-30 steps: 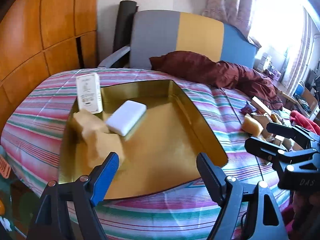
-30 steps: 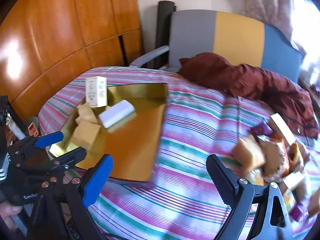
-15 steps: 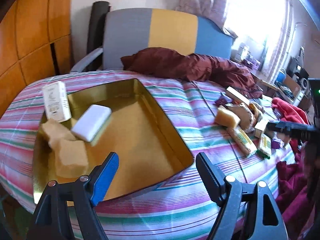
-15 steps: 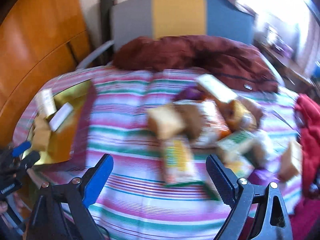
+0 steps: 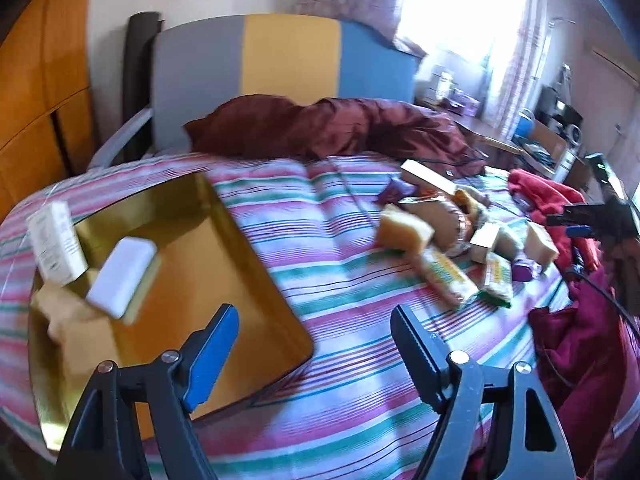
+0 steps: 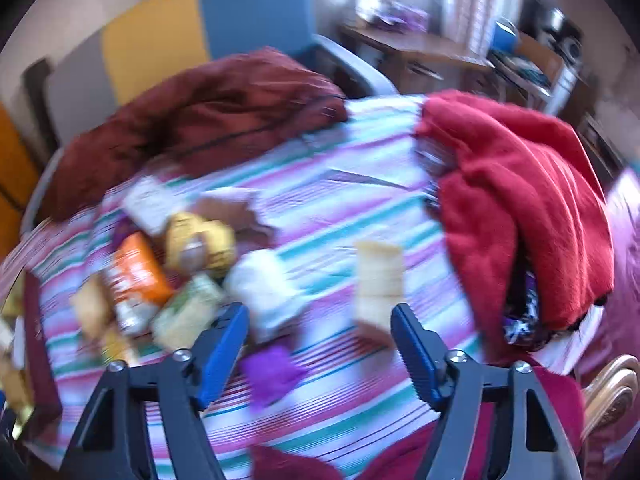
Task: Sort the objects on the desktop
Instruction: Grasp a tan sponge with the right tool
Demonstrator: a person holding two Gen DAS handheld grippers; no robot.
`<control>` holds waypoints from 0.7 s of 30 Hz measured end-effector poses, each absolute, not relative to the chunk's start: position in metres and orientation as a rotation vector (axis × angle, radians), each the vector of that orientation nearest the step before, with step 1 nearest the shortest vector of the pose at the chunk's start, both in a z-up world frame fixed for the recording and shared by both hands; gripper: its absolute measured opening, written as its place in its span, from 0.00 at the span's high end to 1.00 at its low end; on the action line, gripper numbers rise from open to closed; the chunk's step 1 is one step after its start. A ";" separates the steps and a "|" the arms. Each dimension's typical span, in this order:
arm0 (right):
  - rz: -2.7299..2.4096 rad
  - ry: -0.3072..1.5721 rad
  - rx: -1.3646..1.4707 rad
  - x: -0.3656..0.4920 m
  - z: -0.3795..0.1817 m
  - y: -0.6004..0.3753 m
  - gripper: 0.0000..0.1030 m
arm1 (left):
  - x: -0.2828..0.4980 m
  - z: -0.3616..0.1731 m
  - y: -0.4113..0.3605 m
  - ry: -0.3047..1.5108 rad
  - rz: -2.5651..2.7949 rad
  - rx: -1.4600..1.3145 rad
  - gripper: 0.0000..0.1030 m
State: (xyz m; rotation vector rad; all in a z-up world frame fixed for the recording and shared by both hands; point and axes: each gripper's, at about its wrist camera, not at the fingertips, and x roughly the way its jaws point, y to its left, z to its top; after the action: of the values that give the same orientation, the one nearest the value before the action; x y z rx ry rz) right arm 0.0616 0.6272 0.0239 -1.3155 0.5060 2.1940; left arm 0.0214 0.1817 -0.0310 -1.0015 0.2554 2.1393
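Right wrist view: my right tongs [image 6: 318, 344], jaws just narrowed but empty, hover over the purple packet [image 6: 270, 372] on the striped bed [image 6: 360, 204]. I'd steady, centre, then pinch. Left tongs [image 5: 314, 344] spread, empty.

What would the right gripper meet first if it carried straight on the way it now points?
Probably the purple packet, lying on the striped bedspread between the open, empty jaws of the right gripper, which have just been closing. Blur leaves depth unclear; the white packet lies just beyond.
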 end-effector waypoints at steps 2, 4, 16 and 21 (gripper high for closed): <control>2.149 0.579 -1.322 0.061 0.018 0.648 0.34 | 0.020 -0.032 0.193 0.245 2.104 -1.013 0.26; 2.110 0.618 -1.342 0.057 0.011 0.660 0.34 | 0.021 -0.033 0.203 0.256 2.090 -1.015 0.26; 1.988 0.718 -1.505 0.029 -0.032 0.686 0.41 | 0.028 -0.041 0.265 0.306 1.933 -1.016 0.32; 1.972 0.610 -1.503 0.023 -0.034 0.678 0.63 | 0.042 -0.044 0.300 0.345 1.813 -0.989 0.36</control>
State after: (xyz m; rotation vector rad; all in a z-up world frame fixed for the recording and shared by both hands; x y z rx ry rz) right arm 0.0231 0.6780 -0.0343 -1.5034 0.6100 1.9721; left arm 0.0423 0.3001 -0.0436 -0.9887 0.3453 1.8135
